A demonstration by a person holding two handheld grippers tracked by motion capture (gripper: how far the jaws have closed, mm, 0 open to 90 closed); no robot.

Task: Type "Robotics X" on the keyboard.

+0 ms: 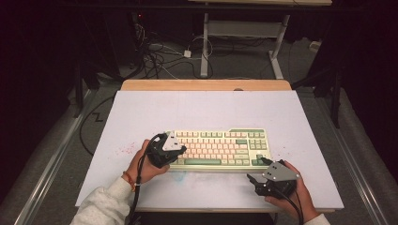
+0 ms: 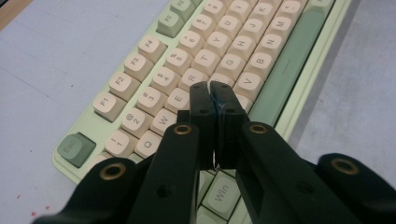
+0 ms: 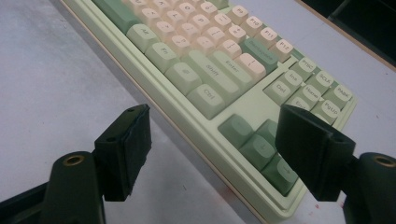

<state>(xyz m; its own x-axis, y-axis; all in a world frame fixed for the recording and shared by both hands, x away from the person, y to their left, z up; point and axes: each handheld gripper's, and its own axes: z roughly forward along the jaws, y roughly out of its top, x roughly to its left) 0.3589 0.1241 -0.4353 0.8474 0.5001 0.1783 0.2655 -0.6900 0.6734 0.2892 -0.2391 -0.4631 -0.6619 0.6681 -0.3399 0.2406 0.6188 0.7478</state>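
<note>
Nearest to us, the right gripper [image 1: 259,180] rests on the table [image 1: 141,112] just before the keyboard's [image 1: 220,147] near right corner, its jaws spread wide and grasping nothing. In the right gripper view we see that corner lying between and beyond the two jaws, with the dark green arrow keys [image 3: 261,140] closest and the Ctrl key [image 3: 208,99] a little farther along.

Next, the left gripper [image 1: 180,149] sits over the keyboard's left end, jaws clenched together with nothing between them. In the left gripper view we see the closed tips above the letter rows, by the R key [image 2: 193,77] and E key [image 2: 178,100], hiding the keys beneath them; whether they touch a key we cannot tell. The Esc key [image 2: 77,148] marks the near left corner.

The keyboard lies at the table's middle, its long side facing the person. Beyond the table's wooden far edge [image 1: 206,85] we see loose cables [image 1: 159,54] on the floor and the white legs of a second table [image 1: 244,28].
</note>
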